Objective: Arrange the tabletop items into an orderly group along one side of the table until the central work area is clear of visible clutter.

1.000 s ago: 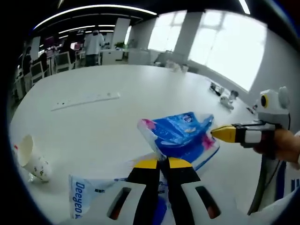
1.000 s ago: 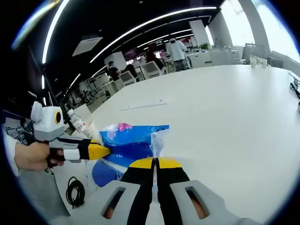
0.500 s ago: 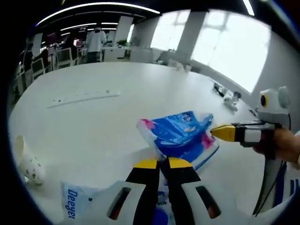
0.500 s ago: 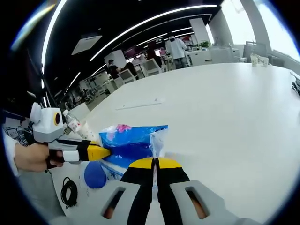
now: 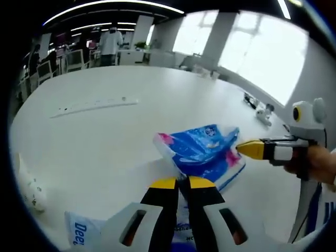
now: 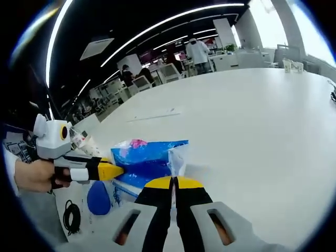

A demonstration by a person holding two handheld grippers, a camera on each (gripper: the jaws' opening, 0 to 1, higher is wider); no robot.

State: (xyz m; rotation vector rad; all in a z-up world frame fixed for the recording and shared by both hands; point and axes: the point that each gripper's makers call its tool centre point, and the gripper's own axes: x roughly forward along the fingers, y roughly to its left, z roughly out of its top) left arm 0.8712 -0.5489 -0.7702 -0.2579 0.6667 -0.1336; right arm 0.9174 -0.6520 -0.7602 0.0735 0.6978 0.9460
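Both pairs of jaws are clenched on the same blue tissue pack (image 5: 202, 152), one at each end, so it hangs between them above the white table (image 5: 105, 142). In the left gripper view, the left gripper (image 5: 179, 182) rises from 6 o'clock with its yellow tips pinched together on the pack's clear plastic edge; the right gripper (image 5: 241, 148) comes in from 3 o'clock, held level in a hand (image 5: 317, 164), its yellow tip against the pack's far end. In the right gripper view the layout mirrors: the right gripper (image 6: 174, 182) rises from 6 o'clock, nipping the plastic flap of the pack (image 6: 149, 157), and the left gripper (image 6: 118, 171) reaches in from 9 o'clock, gripped by a hand (image 6: 34, 176).

A second wrapper with blue lettering (image 5: 79, 233) lies on the table at 7 o'clock in the left gripper view, and a paper cup (image 5: 29, 189) lies on its side at 8 o'clock; whether anything is in it I cannot tell. A long white power strip (image 5: 94, 105) sits well apart at 11 o'clock. A coiled black cable (image 6: 71, 215) lies at 8 o'clock in the right gripper view.
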